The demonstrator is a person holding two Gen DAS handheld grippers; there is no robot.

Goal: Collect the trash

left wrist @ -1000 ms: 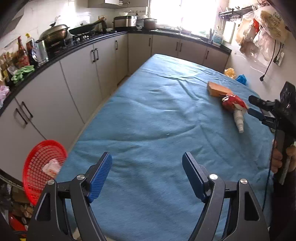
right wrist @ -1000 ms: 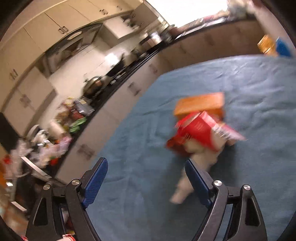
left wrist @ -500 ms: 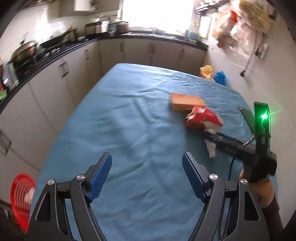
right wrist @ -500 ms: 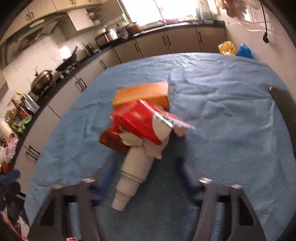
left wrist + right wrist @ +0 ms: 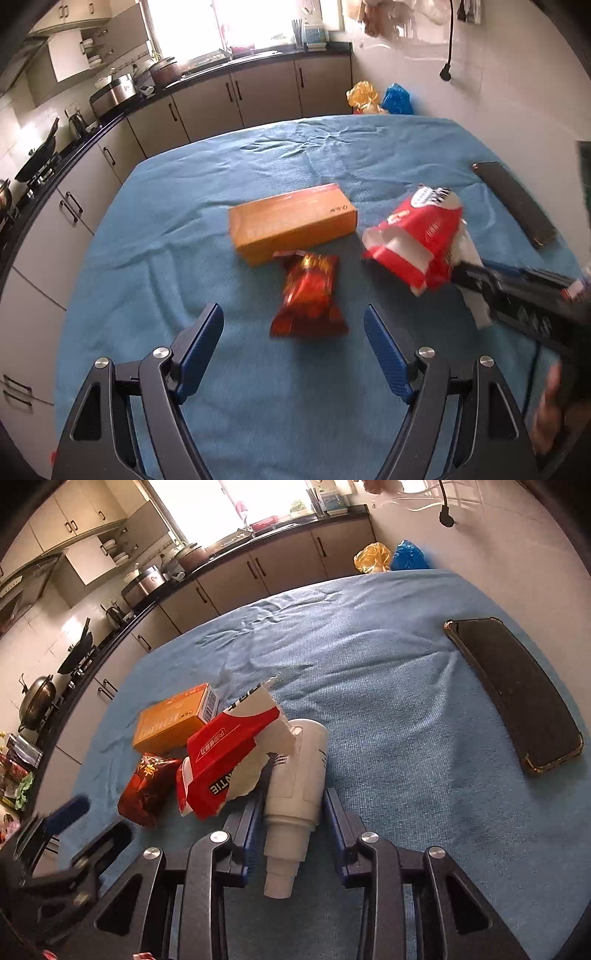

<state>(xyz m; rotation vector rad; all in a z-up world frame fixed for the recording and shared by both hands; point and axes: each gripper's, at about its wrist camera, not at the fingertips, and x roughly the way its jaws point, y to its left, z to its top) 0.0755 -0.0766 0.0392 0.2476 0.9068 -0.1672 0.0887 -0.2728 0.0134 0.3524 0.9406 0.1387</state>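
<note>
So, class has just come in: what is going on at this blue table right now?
A person holding a gripper in each hand is collecting trash from the blue-clothed table. The right gripper is closing its jaws around a stack of white paper cups with a torn red carton stuffed in the top. The left gripper hangs open just short of a red snack bag, touching nothing. An orange box and a dark phone lie untouched.

Left gripper (image 5: 293,349): black frame, silver screws, ribbed blue pads (image 5: 201,349)
</note>
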